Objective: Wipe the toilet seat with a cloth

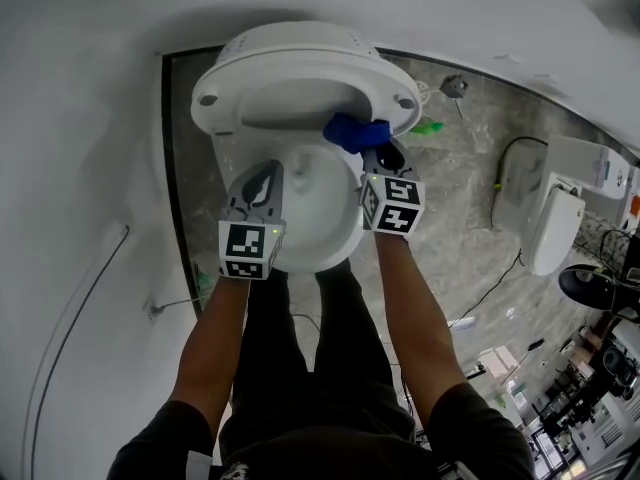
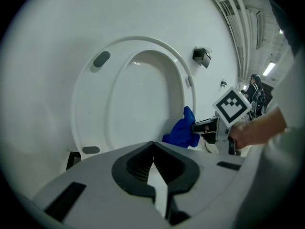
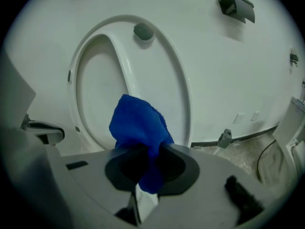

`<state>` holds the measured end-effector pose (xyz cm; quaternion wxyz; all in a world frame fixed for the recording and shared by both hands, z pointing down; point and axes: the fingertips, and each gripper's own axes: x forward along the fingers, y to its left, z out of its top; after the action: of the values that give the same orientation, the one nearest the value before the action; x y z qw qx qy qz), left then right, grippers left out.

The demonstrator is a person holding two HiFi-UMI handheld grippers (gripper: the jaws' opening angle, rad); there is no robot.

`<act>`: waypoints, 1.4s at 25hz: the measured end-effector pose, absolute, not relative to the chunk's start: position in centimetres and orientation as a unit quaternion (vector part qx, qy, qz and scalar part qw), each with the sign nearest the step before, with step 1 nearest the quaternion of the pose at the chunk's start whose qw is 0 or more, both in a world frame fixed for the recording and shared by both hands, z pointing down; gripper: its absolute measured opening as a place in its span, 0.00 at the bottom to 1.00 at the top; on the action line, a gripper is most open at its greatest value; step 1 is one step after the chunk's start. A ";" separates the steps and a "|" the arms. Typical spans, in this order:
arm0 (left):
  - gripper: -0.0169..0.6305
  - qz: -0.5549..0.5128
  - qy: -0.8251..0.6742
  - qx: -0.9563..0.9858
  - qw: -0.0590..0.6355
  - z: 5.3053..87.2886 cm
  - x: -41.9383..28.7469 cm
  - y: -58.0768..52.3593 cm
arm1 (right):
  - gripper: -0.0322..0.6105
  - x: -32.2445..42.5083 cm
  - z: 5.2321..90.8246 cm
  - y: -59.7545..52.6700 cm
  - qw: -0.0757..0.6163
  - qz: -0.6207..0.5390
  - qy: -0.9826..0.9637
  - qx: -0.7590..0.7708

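Note:
A white toilet stands below me with its seat and lid (image 1: 300,78) raised against the wall; the seat ring (image 3: 181,94) shows upright in both gripper views. My right gripper (image 1: 378,153) is shut on a blue cloth (image 1: 355,131), which bunches out past the jaws (image 3: 138,125) and lies close to the lower part of the raised seat. The cloth (image 2: 182,131) also shows at the right in the left gripper view. My left gripper (image 1: 262,183) hovers over the bowl's left rim (image 1: 225,163), shut with nothing between its jaws.
A dark-framed stone floor (image 1: 460,208) lies to the right, with a second white toilet (image 1: 550,203) and a black cable (image 1: 500,278). A green object (image 1: 428,126) sits beside the toilet base. White wall runs along the left. A wall fixture (image 3: 237,5) hangs above the seat.

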<state>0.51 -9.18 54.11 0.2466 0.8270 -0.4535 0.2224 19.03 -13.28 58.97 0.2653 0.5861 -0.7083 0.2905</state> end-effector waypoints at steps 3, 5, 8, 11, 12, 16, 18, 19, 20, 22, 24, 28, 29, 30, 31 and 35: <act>0.04 0.228 -0.453 0.824 0.253 55.8 0.1 -8.4 | 0.14 19.1 59.7 -13.1 0.264 0.270 -0.705 0.601; 0.04 0.232 -0.456 0.819 0.259 56.9 -0.6 -8.2 | 0.14 19.0 59.6 -13.2 0.263 0.256 -0.704 0.608; 0.04 0.238 -0.463 0.811 0.267 57.8 -1.9 -7.6 | 0.14 19.0 59.6 -12.4 0.275 0.246 -0.698 0.614; 0.04 0.242 -0.465 0.808 0.268 58.2 -2.8 -7.2 | 0.14 19.7 60.8 -10.8 0.292 0.257 -0.679 0.623; 0.04 0.242 -0.465 0.808 0.269 58.3 -3.1 -7.1 | 0.14 20.0 61.4 -10.4 0.295 0.264 -0.672 0.626; 0.04 0.245 -0.464 0.807 0.271 59.3 -3.9 -6.9 | 0.14 20.0 64.4 -10.0 0.312 0.286 -0.655 0.627; 0.04 0.247 -0.462 0.807 0.272 59.9 -4.0 -6.7 | 0.14 19.7 66.2 -10.5 0.317 0.293 -0.650 0.626; 0.04 0.248 -0.461 0.807 0.273 60.1 -4.1 -6.6 | 0.14 19.5 66.9 -10.9 0.318 0.295 -0.648 0.626; 0.04 0.248 -0.460 0.808 0.273 60.3 -4.2 -6.5 | 0.14 19.2 67.5 -11.4 0.319 0.294 -0.648 0.627; 0.04 0.248 -0.460 0.807 0.274 60.7 -4.5 -6.2 | 0.14 18.4 68.4 -11.8 0.324 0.289 -0.649 0.625; 0.04 0.250 -0.460 0.806 0.276 61.0 -5.0 -5.7 | 0.14 17.1 69.1 -11.7 0.333 0.283 -0.658 0.613; 0.04 0.252 -0.466 0.800 0.282 61.6 -6.7 -5.0 | 0.14 13.7 70.4 -11.6 0.345 0.281 -0.672 0.592; 0.04 0.253 -0.469 0.798 0.283 61.7 -7.2 -4.9 | 0.14 13.0 70.7 -11.6 0.344 0.286 -0.672 0.591; 0.04 0.253 -0.472 0.796 0.284 61.8 -7.8 -4.8 | 0.14 12.2 71.0 -11.6 0.342 0.289 -0.673 0.588; 0.04 0.252 -0.475 0.794 0.284 61.8 -8.3 -4.8 | 0.14 11.4 71.2 -11.5 0.341 0.292 -0.676 0.584; 0.04 0.246 -0.490 0.787 0.284 61.6 -10.4 -5.0 | 0.14 6.8 71.8 -11.7 0.346 0.285 -0.713 0.540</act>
<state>-10.44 -5.03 61.58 0.2835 0.7865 -0.4904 0.2460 6.79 -11.70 71.79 0.3461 0.5395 -0.7127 0.2851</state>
